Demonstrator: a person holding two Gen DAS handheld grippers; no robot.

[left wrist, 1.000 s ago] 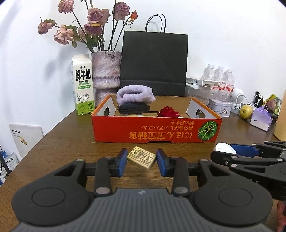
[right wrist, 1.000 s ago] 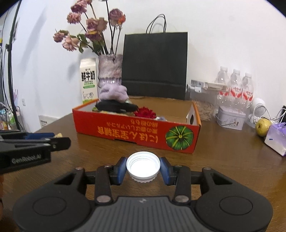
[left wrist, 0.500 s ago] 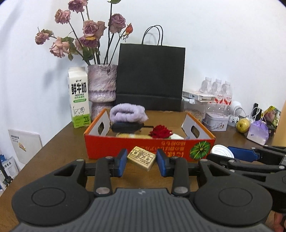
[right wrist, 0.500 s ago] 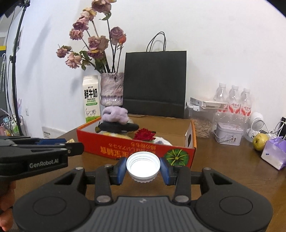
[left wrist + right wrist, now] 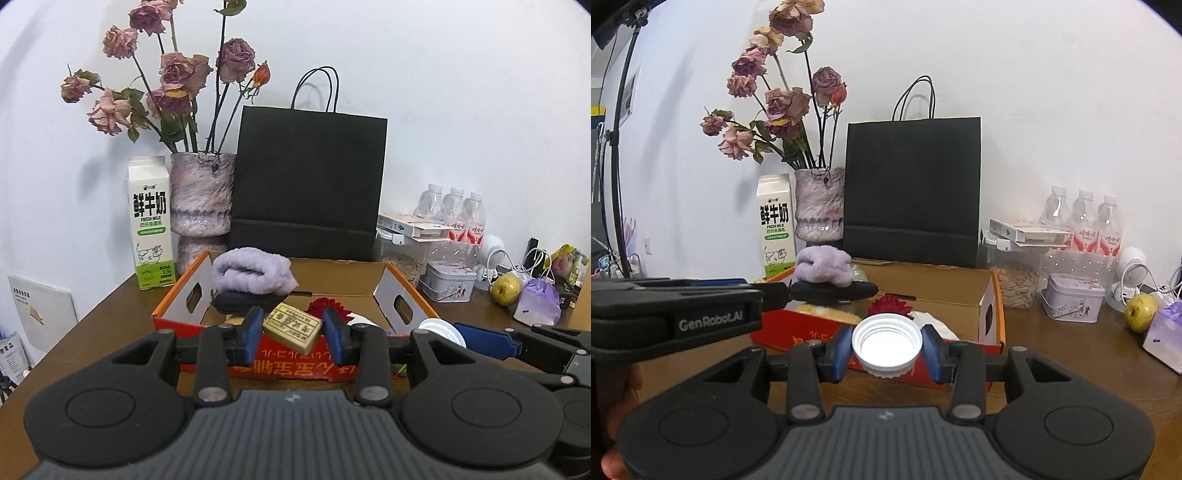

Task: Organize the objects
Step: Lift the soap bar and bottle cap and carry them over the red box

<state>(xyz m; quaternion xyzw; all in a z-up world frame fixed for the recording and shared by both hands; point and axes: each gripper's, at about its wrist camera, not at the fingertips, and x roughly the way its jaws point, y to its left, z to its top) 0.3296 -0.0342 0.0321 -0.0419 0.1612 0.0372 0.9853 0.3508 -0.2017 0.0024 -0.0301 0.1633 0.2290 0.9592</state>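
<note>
My left gripper (image 5: 293,332) is shut on a small tan block with printed characters (image 5: 292,326), held in the air in front of the red cardboard box (image 5: 291,363). My right gripper (image 5: 886,349) is shut on a white screw cap (image 5: 886,343), open side toward the camera, also raised before the box (image 5: 783,328). Inside the box lie a purple rolled towel (image 5: 255,275), a black pouch (image 5: 240,301), a red rose head (image 5: 327,306) and something yellow (image 5: 827,314). The right gripper shows in the left wrist view at the right (image 5: 461,338), the left one in the right wrist view at the left (image 5: 768,295).
Behind the box stand a milk carton (image 5: 151,225), a vase of dried roses (image 5: 203,195) and a black paper bag (image 5: 310,184). At the right sit water bottles (image 5: 1082,221), a seed jar (image 5: 1015,280), a small tin (image 5: 1073,299), a pear (image 5: 1141,312) and a purple pouch (image 5: 1167,332).
Both grippers have risen with their loads and come closer to the box, so its inside now shows from above. Neither grip has changed.
</note>
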